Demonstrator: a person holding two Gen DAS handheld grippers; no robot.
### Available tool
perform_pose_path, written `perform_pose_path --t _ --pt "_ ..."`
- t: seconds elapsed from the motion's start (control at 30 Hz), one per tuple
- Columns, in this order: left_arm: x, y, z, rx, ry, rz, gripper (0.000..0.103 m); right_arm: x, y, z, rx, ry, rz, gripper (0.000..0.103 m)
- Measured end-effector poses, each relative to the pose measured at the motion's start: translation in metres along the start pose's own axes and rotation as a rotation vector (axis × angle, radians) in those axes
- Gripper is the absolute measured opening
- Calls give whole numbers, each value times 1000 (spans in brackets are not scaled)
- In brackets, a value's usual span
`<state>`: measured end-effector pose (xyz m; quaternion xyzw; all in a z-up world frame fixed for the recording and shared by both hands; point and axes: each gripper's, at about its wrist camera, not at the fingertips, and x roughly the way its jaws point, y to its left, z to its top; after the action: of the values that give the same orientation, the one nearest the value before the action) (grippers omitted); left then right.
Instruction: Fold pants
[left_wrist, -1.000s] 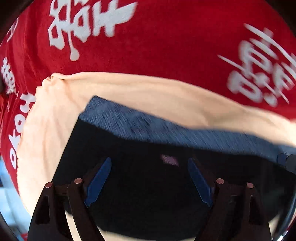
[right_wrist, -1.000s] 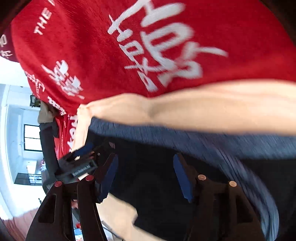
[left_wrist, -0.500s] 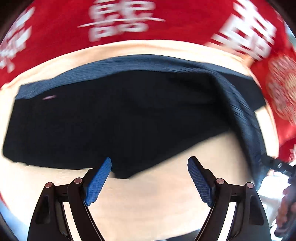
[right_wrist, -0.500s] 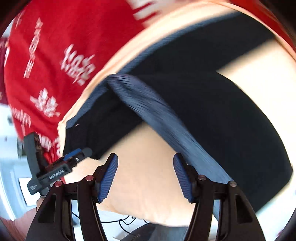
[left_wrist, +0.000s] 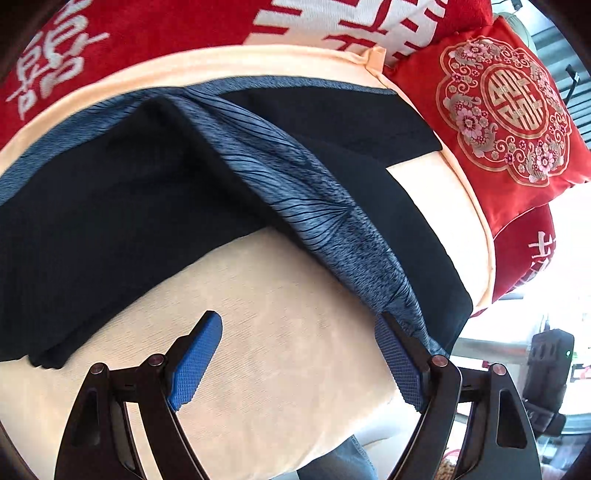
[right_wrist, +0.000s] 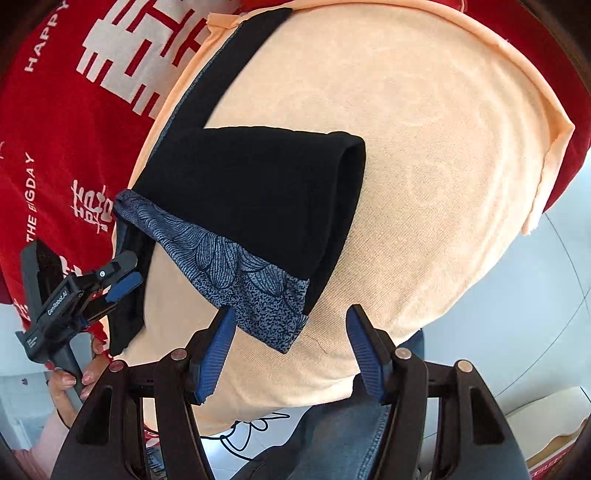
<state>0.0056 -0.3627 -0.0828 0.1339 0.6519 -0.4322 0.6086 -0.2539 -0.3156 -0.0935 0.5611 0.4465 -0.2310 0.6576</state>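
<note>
The black pants (left_wrist: 110, 206) with a blue patterned waistband (left_wrist: 317, 206) lie folded on a peach cloth (left_wrist: 280, 332). In the right wrist view the pants (right_wrist: 258, 184) and their patterned band (right_wrist: 243, 273) lie just ahead of my right gripper (right_wrist: 291, 336), which is open and empty above the cloth (right_wrist: 424, 166). My left gripper (left_wrist: 299, 339) is open and empty over bare cloth, its right finger close beside the band's end. The left gripper also shows in the right wrist view (right_wrist: 118, 280), open at the pants' left edge.
A red blanket with white characters (left_wrist: 147, 29) lies under the peach cloth and shows at the left (right_wrist: 74, 129). A red embroidered cushion (left_wrist: 506, 110) lies at the right. The person's jeans (right_wrist: 343, 435) are below the cloth's near edge.
Both grippers have pulled back toward me from over the pants. The pants now lie folded, the waistband laid diagonally across. Both grippers stay open.
</note>
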Motion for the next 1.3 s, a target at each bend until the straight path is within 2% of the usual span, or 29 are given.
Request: perform_pose_path --t 0.13,0.27,0.3,0.33,0.37,0.43,0.47,0.5,0.53,0.6,0.77,0.97,1.17,1.2,1.27,1.3 --pt "17 -7 0 -8 40 -32 86 21 0 11 27 62 167 66" --pt "32 -11 1 -44 83 -87 86 39 1 18 36 129 259 65" --pt "36 -12 3 -59 97 -99 86 42 0 19 49 143 279 61" --pt "41 -13 5 -65 103 -103 86 47 -1 21 70 161 294 45" --pt "45 -13 7 -71 111 -99 86 53 -3 23 96 191 300 25" --pt "49 -14 11 -84 108 -91 86 57 0 28 108 224 305 12" --pt "48 -14 14 -87 96 -96 81 53 5 30 81 225 305 11" --pt "48 -15 16 -87 89 -107 72 47 12 34 49 224 307 11" --pt "49 -16 20 -90 93 -131 53 38 21 37 15 222 313 11" --pt "48 -19 27 -108 98 -150 51 22 36 52 -25 213 335 9" --pt "36 -28 53 -116 45 -150 51 -10 81 124 -118 149 378 8" --pt "25 -29 104 -117 -36 -135 51 -22 124 218 -192 122 422 4" --pt "-3 -23 156 -117 -167 -51 52 -25 181 311 -357 91 343 4" --pt "-9 -21 163 -114 -189 -11 54 -20 189 325 -368 86 319 4" --pt "-18 -18 167 -103 -233 70 73 -15 201 350 -410 81 253 4" --pt "-22 -15 166 -103 -247 95 76 -10 202 357 -431 83 217 4"
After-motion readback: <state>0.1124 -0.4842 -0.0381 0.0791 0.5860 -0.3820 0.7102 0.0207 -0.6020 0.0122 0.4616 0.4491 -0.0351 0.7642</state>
